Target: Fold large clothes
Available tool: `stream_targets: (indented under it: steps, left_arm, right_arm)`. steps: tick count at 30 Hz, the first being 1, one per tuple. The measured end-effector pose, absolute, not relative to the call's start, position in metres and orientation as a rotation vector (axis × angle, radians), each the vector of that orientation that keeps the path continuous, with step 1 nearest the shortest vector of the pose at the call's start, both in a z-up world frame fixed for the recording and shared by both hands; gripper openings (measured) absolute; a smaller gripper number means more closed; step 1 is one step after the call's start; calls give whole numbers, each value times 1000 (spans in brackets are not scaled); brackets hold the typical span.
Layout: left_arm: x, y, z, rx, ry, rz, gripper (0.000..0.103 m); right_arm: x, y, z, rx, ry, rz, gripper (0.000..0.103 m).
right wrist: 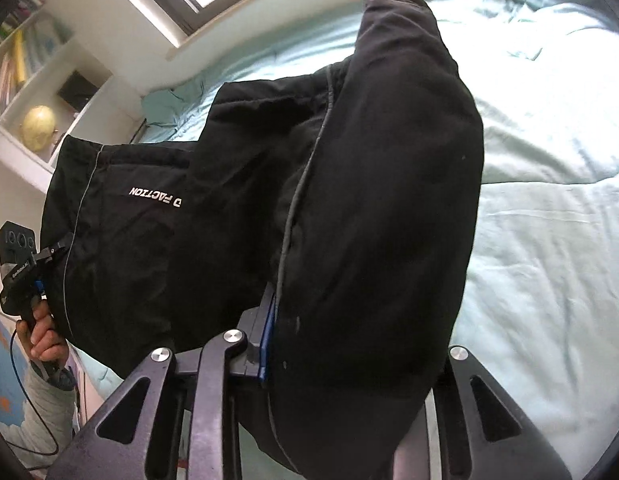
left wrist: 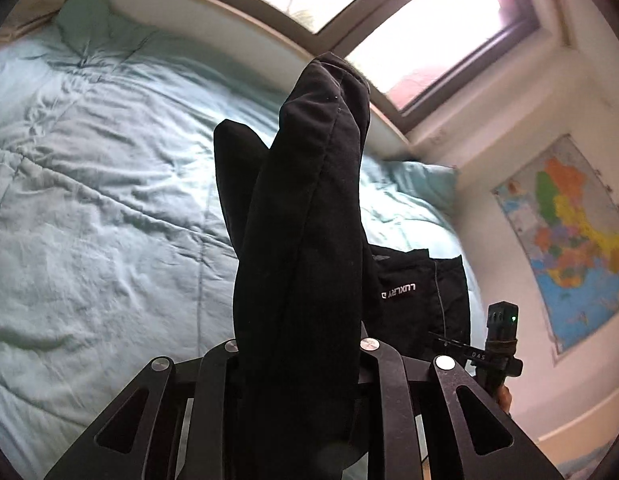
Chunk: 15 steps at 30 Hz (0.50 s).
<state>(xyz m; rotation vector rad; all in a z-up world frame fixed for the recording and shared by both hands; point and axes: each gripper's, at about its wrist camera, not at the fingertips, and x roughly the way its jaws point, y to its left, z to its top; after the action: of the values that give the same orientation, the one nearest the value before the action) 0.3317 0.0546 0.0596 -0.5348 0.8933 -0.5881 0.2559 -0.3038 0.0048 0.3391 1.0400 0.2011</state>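
Left wrist view: the left gripper (left wrist: 299, 344) is closed on a thick fold of the black garment (left wrist: 305, 220), which fills the space between its linkage arms and rises away from it as a long dark column. The fingertips themselves are hidden under the cloth. Beyond and to the left of this gripper lies the bed (left wrist: 89, 200), covered by a wrinkled pale-green quilt. To the right of the gripper, more of the garment hangs, bearing a small white printed logo (left wrist: 397, 290). Farther right, the right gripper (left wrist: 497, 344) appears from outside, with a fingertip of the person's hand just below it. Ahead and above is a window (left wrist: 389, 16); on the wall at the far right hangs a coloured map (left wrist: 569, 240).

Right wrist view: the right gripper (right wrist: 349, 344) is closed on a bulky bunch of the same black garment (right wrist: 369, 200); a blue pad (right wrist: 268, 328) of one finger presses against the cloth along a grey piping seam. The garment spreads to the left of this gripper, held clear of the bed (right wrist: 549, 220), with white lettering (right wrist: 155, 196) seen upside down. At the far left, the left gripper (right wrist: 55, 252) pinches the garment's edge, held by the person's hand (right wrist: 43, 336) with a grey sleeve below it. Beyond it stands a white shelf (right wrist: 49, 92) with a yellowish globe (right wrist: 38, 126).
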Motion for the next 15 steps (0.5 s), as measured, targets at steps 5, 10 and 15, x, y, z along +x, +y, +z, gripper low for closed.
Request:
stream_targets:
  steps: [5,10,15]
  left_arm:
    - [296,56,62,-544,911,-637,23]
    - [280,43,3,-464,1072,-520,23]
    - [291,125,-105,-823,1214,-330,23]
  right_arm:
    - [210,-303,49,349,990,221,25]
    - [214,-284,28,183,1147,124,26]
    - [238,-308,-63,281,1277,79,39]
